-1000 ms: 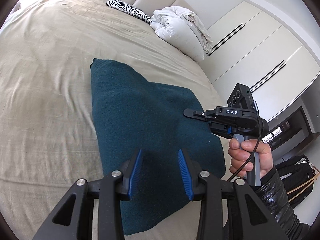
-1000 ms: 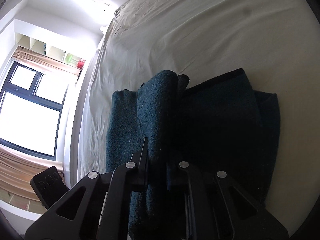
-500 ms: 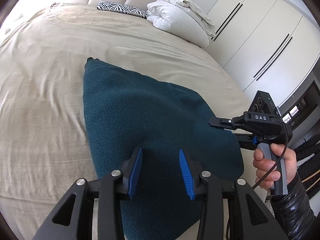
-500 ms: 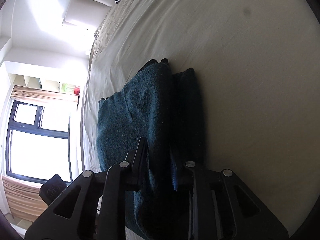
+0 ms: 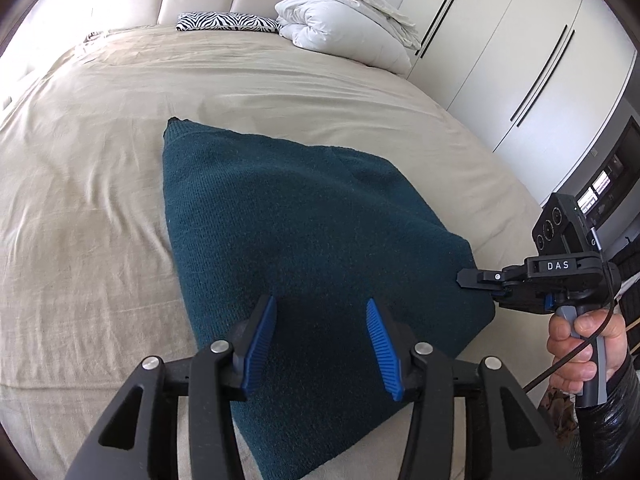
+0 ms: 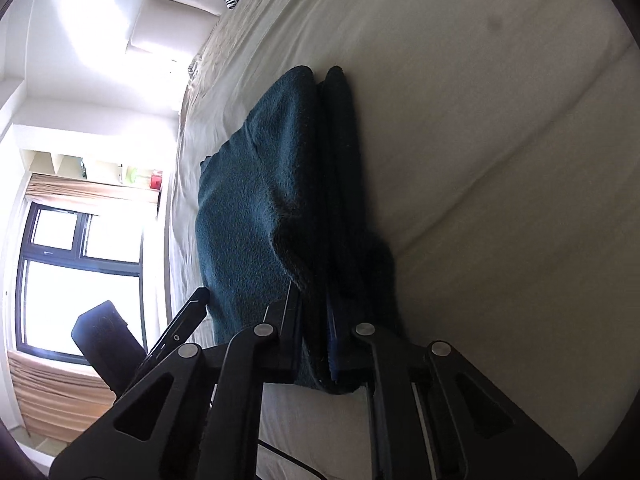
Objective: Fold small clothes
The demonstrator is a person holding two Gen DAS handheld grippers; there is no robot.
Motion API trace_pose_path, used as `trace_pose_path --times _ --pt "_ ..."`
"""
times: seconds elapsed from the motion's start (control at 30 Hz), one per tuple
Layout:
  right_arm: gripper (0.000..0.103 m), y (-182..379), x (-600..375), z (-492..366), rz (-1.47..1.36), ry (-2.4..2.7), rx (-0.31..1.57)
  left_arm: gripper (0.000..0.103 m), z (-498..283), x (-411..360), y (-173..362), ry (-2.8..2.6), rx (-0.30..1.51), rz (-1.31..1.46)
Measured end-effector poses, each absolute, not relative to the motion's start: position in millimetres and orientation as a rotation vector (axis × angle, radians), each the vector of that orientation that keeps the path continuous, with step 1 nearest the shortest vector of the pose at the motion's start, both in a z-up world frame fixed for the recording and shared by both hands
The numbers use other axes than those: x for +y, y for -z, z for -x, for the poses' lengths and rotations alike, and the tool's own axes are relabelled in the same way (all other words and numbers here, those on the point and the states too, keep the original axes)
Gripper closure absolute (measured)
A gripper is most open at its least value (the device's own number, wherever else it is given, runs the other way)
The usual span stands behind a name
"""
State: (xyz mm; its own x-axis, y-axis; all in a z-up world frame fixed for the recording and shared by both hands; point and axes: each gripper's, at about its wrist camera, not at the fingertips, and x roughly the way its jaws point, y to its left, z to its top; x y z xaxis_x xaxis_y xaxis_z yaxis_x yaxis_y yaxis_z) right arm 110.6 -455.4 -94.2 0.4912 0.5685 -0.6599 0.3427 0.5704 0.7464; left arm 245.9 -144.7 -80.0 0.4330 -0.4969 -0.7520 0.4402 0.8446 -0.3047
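A dark teal knitted garment (image 5: 304, 232) lies folded on the beige bed (image 5: 88, 200). My left gripper (image 5: 320, 340) is open and empty, hovering over the garment's near part. My right gripper (image 5: 464, 276) is at the garment's right edge, held by a hand (image 5: 580, 344). In the right wrist view my right gripper (image 6: 314, 320) is shut on the garment's (image 6: 260, 184) edge, with folded layers pinched between the jaws. The left gripper's finger (image 6: 180, 328) shows at the lower left there.
A white duvet bundle (image 5: 348, 20) and a zebra-print pillow (image 5: 228, 22) lie at the headboard. White wardrobe doors (image 5: 520, 60) stand to the right of the bed. A window (image 6: 72, 280) is on the far side.
My right gripper has drawn the garment's edge rightward, toward the bed's side, spreading the fold flatter. My left gripper stayed open over the garment.
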Motion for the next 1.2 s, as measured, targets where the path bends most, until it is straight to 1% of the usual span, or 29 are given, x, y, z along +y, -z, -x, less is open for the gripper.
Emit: trace_pose_path --times 0.13,0.27,0.4,0.53,0.6,0.67,0.7,0.73,0.77,0.83,0.93,1.0,1.03,1.07,1.1,1.2 --pt "0.096 106.4 -453.4 -102.3 -1.036 -0.139 1.086 0.053 -242.9 -146.2 83.9 0.591 0.963 0.071" --pt "0.096 109.4 -447.0 -88.2 -1.054 -0.121 1.036 0.053 -242.8 -146.5 89.0 0.601 0.964 0.060" --pt "0.096 146.2 -449.6 -90.8 -1.115 -0.117 1.036 0.053 -238.0 -149.2 92.6 0.596 0.961 0.044" --pt "0.097 159.7 -432.2 -104.5 -1.070 -0.142 0.999 0.053 -236.9 -155.0 101.4 0.585 0.966 -0.001" --pt "0.096 157.9 -429.8 -107.3 -1.092 -0.150 0.986 0.053 -236.0 -157.1 103.3 0.583 0.964 -0.024" --pt "0.089 145.3 -430.9 -104.3 -1.050 -0.086 0.994 0.053 -235.5 -159.0 104.6 0.579 0.962 -0.034" --pt "0.086 130.1 -442.8 -95.3 -0.993 -0.024 0.994 0.053 -235.5 -159.2 105.3 0.578 0.962 -0.035" --pt "0.084 111.1 -445.6 -91.3 -0.918 0.032 0.977 0.053 -235.5 -159.1 106.2 0.578 0.960 -0.036" --pt "0.084 94.3 -442.9 -88.7 -0.862 0.063 0.947 0.053 -234.7 -159.9 106.7 0.577 0.956 -0.043" --pt "0.084 72.5 -435.4 -87.7 -0.881 -0.015 0.893 0.053 -232.4 -163.4 107.6 0.572 0.952 -0.062" --pt "0.084 72.0 -407.4 -100.7 -0.855 -0.110 0.938 0.053 -233.2 -167.4 108.0 0.566 0.956 -0.076" --pt "0.084 100.5 -390.7 -110.4 -0.865 -0.121 1.030 0.053 -233.9 -169.8 109.5 0.567 0.966 -0.087" --pt "0.087 122.0 -387.8 -111.8 -0.884 -0.121 1.077 0.053 -235.0 -171.0 110.5 0.567 0.966 -0.098" --pt "0.095 135.2 -389.0 -108.9 -0.896 -0.121 1.064 0.053 -234.6 -172.0 110.9 0.568 0.963 -0.111" --pt "0.099 139.7 -391.2 -103.9 -0.899 -0.126 1.029 0.053 -235.3 -173.0 112.0 0.567 0.961 -0.118" --pt "0.099 134.8 -397.2 -91.5 -0.925 -0.129 1.004 0.053 -236.7 -175.7 114.1 0.564 0.962 -0.119"
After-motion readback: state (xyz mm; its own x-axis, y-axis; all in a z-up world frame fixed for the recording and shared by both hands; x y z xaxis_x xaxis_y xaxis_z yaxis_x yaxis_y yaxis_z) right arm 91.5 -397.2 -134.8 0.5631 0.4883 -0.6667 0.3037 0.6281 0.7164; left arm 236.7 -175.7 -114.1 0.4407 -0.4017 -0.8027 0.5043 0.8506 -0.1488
